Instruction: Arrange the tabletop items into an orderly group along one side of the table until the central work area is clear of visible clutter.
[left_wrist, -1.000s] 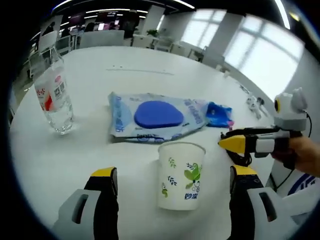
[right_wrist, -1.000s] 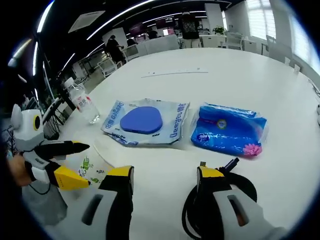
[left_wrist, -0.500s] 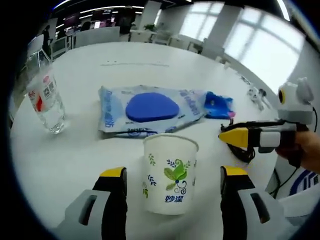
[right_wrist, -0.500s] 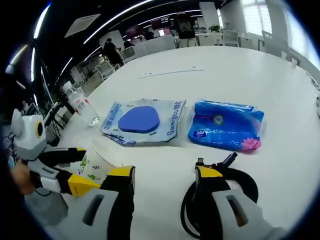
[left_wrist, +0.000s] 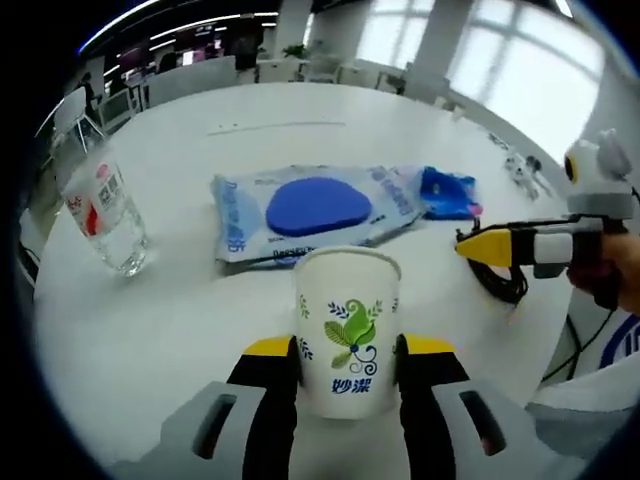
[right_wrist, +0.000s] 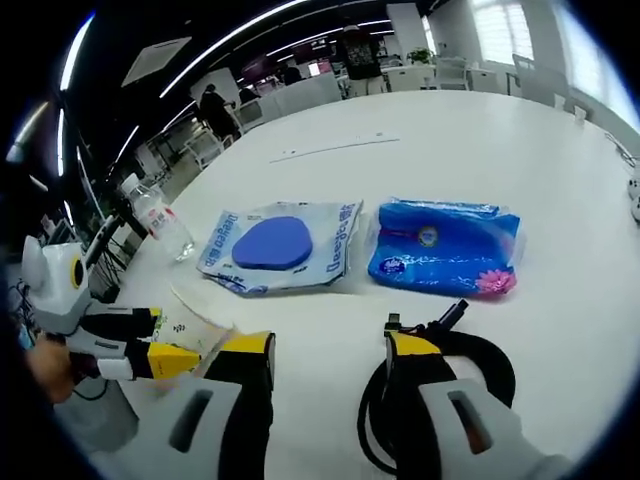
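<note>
With the left gripper (left_wrist: 348, 362) clenched on the paper cup (left_wrist: 347, 327) at the near table (left_wrist: 160, 300) edge and the right gripper (right_wrist: 325, 350) released, squeeze lightly so the cup isn't crushed.

A white paper cup (left_wrist: 347, 328) with a green leaf print stands upright near the table's (left_wrist: 180, 300) edge; a wipes pack (left_wrist: 315, 211), blue pack (left_wrist: 447, 194) and bottle (left_wrist: 108, 207) lie farther in.

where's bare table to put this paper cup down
Bare tabletop lies between the water bottle and the paper cup held in the left gripper, and beyond the wipes pack. Crowded: wipes pack, blue tissue pack and black cable near the right gripper.
</note>
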